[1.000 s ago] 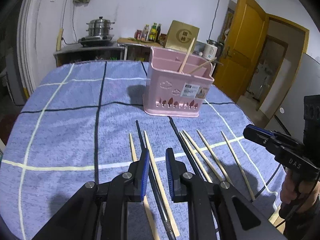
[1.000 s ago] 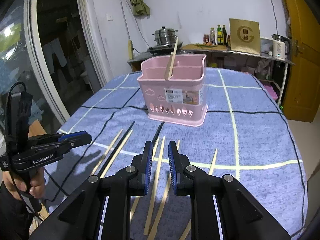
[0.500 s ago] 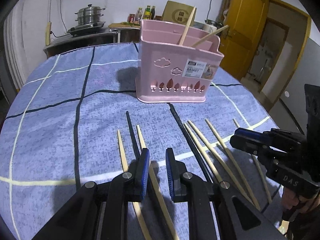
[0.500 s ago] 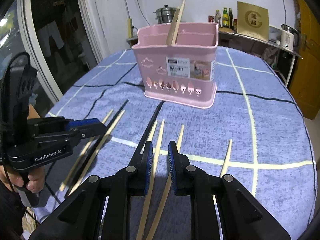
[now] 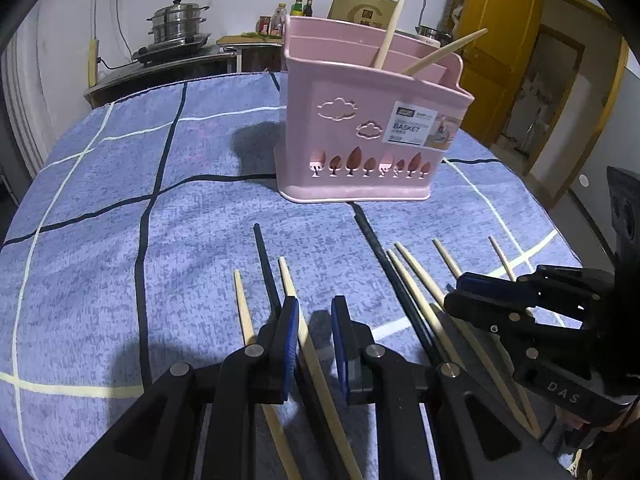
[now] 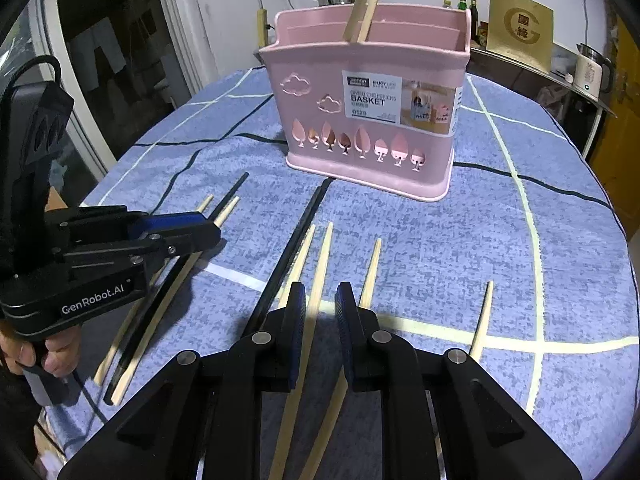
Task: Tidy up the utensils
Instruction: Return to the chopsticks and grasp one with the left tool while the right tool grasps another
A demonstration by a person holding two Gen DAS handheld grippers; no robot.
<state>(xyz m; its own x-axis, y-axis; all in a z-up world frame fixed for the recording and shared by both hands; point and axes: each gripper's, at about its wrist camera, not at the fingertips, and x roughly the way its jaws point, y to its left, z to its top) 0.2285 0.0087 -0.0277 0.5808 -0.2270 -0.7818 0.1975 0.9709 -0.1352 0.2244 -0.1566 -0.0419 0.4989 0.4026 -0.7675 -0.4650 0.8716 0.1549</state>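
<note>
**A:** Left wrist view first. My left gripper (image 5: 315, 344) has its jaws a narrow gap apart with nothing pinched. One pale chopstick (image 5: 298, 320) lies on the desk (image 5: 100, 200) running up through that gap, and a black chopstick (image 5: 266, 270) sits just beside the left pad. The pink basket (image 5: 360, 128) is further back near the middle, with two chopsticks already standing in it.

**B:** What's the risk there?

**A:** That gap looks tight to me. If I drop down slightly off line, a pad lands on the stick and rolls it, or I catch the black one too. My right gripper (image 5: 460, 292) is also close on that side, over the other bunch, so the two could bump.

**B:** And the right wrist view?

**A:** Same deal. The right gripper (image 6: 320, 320) is barely open and holding nothing, with a pale stick (image 6: 320, 272) lined up between the pads and another (image 6: 370, 272) just beside the right one. The left gripper (image 6: 192, 228) hovers over the far-left sticks.

**B:** Room to move?

**A:** Plenty of bare cloth between the sticks and the basket, so the lift path looks clear. The near edge of the desk is close under my hand (image 6: 44, 356), so a nudged stick could slide off.
</note>
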